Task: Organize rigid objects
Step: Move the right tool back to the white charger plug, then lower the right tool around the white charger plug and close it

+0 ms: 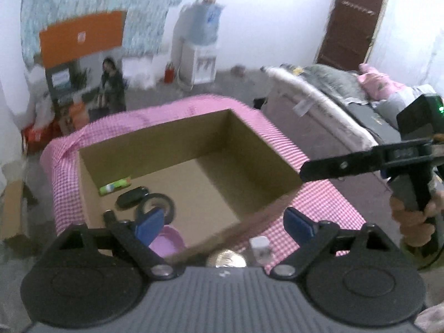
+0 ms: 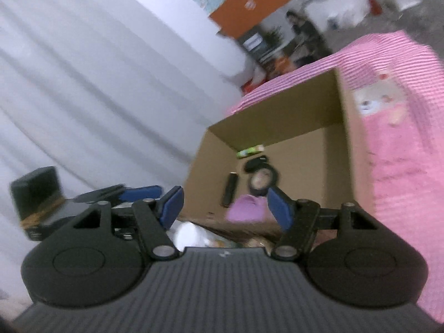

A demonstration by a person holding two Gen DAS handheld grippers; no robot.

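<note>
An open cardboard box [image 1: 258, 138] stands on a table under a pink checked cloth [image 1: 319, 202]. On its floor lie a green tube [image 1: 115, 186], a dark oval item [image 1: 131, 197], a black tape roll [image 1: 155, 208], a black stick [image 2: 230, 188] and a purple disc [image 1: 166, 240]. My left gripper [image 1: 224, 226] hangs open over the box's near edge, with nothing between its blue pads. A hand [image 1: 410, 216] holds my right gripper [image 1: 310, 169] over the box's right rim. In the right wrist view my right gripper [image 2: 226, 209] is open; the purple disc [image 2: 247, 208] lies beyond its pads, untouched.
A gold round lid [image 1: 226, 259] and a small white-capped jar [image 1: 259, 245] sit on the cloth just before the box. A bed [image 1: 333, 97] stands to the right, a water dispenser [image 1: 199, 55] by the far wall. White curtains [image 2: 83, 83] hang left of the table.
</note>
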